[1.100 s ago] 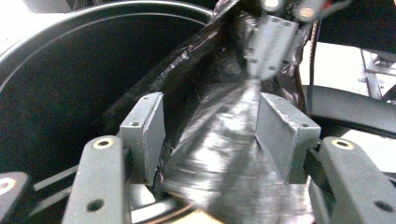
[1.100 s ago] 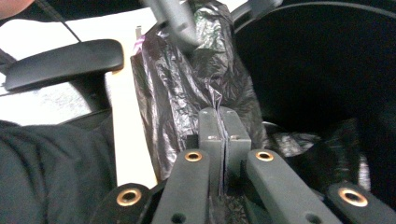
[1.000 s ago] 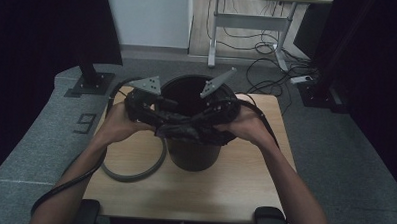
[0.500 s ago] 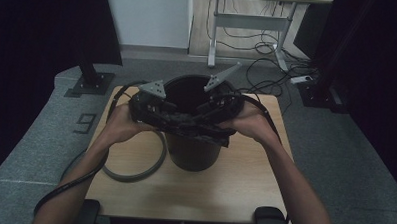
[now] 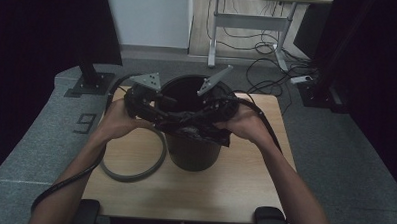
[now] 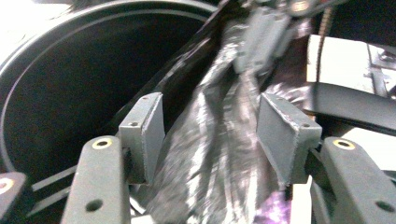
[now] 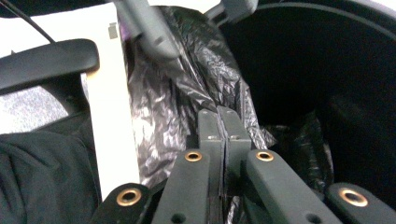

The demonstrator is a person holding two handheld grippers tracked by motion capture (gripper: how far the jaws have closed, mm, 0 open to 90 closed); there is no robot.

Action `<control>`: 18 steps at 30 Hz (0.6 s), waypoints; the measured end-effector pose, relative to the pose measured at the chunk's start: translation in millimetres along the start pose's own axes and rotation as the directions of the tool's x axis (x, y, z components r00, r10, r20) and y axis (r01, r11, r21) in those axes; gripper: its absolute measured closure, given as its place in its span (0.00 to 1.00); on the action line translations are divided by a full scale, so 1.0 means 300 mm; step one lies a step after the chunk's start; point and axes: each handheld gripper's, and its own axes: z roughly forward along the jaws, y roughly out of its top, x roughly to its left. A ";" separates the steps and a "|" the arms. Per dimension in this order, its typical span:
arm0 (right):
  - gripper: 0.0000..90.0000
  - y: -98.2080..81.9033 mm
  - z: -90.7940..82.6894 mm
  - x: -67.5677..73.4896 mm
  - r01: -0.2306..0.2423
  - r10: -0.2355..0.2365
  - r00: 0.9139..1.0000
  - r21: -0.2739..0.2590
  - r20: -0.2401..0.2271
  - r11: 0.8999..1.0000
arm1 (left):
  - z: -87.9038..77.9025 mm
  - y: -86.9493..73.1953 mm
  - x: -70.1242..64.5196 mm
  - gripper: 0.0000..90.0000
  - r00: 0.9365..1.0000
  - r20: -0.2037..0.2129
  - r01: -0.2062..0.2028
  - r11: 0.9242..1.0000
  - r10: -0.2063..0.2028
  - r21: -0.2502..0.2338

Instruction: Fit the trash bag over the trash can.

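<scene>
The black bin liner point(image 5: 193, 127) is bunched over the near rim of the black bin point(image 5: 192, 149), which stands mid-bench toward the far edge. Against the picture from a second ago we have lifted the liner a little and drawn it tighter between our two grippers. The right gripper point(image 7: 223, 126) has just been closing — its jaws now meet on a fold of the plastic, pinched flat. The left gripper point(image 6: 210, 135) has its jaws about half apart, the liner running between the pads point(image 6: 144, 130); whether they press on it we cannot tell. We judge the right side is re-gripped, so spreading the mouth over the rim can go on. A grey ring point(image 5: 134, 165) lies on the bench, left of the bin.
</scene>
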 end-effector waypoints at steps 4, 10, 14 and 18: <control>0.98 0.020 -0.016 -0.013 -0.011 0.011 1.000 -0.021 0.007 1.000 | 0.021 0.035 -0.024 0.46 0.999 0.041 -0.036 0.999 0.036 0.007; 0.98 0.028 -0.018 -0.031 -0.026 0.026 1.000 -0.036 -0.011 0.999 | 0.038 0.055 -0.011 0.61 0.998 -0.052 -0.031 0.996 0.035 0.086; 0.98 0.017 -0.026 -0.052 -0.043 0.044 0.999 -0.032 0.011 0.999 | 0.018 0.037 0.015 0.75 0.997 -0.081 0.011 0.995 -0.003 0.097; 0.97 0.006 -0.024 -0.072 -0.058 0.058 0.998 -0.022 0.028 0.998 | 0.005 0.015 0.032 0.91 0.995 -0.089 0.040 0.996 -0.033 0.082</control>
